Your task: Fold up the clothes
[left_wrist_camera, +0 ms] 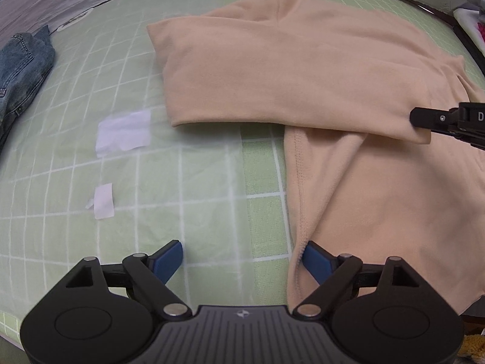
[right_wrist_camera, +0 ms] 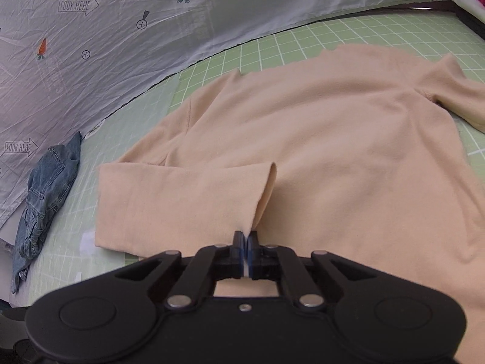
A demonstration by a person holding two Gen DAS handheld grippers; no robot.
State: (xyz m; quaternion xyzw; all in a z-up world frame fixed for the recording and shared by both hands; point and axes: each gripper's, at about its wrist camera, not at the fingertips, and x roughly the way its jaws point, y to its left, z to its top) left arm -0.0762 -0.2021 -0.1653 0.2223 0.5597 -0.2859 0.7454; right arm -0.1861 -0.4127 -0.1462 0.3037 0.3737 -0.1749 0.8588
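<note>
Between my right fingers [right_wrist_camera: 239, 242] was the cuff of the top [right_wrist_camera: 318, 139], a soft, matt, fleecy peach cloth. My left pads [left_wrist_camera: 168, 261] were smooth blue plastic on matt black arms. Left of them the mat [left_wrist_camera: 182, 182] looked glossy, the jeans [left_wrist_camera: 21, 66] rough denim.

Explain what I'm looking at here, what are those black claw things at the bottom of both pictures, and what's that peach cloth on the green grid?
Each black claw is a hand-held gripper that a person holds, with a camera looking along its two fingers. One picture is from the left hand-held gripper, whose blue-padded jaws stand open by the hem of a peach long-sleeved top, holding nothing. The other is from the right hand-held gripper, shut on the cuff of the sleeve that is folded across the top. The top lies on a green gridded mat; a crumpled denim garment sits at the mat's edge, beside a grey printed sheet.
</note>
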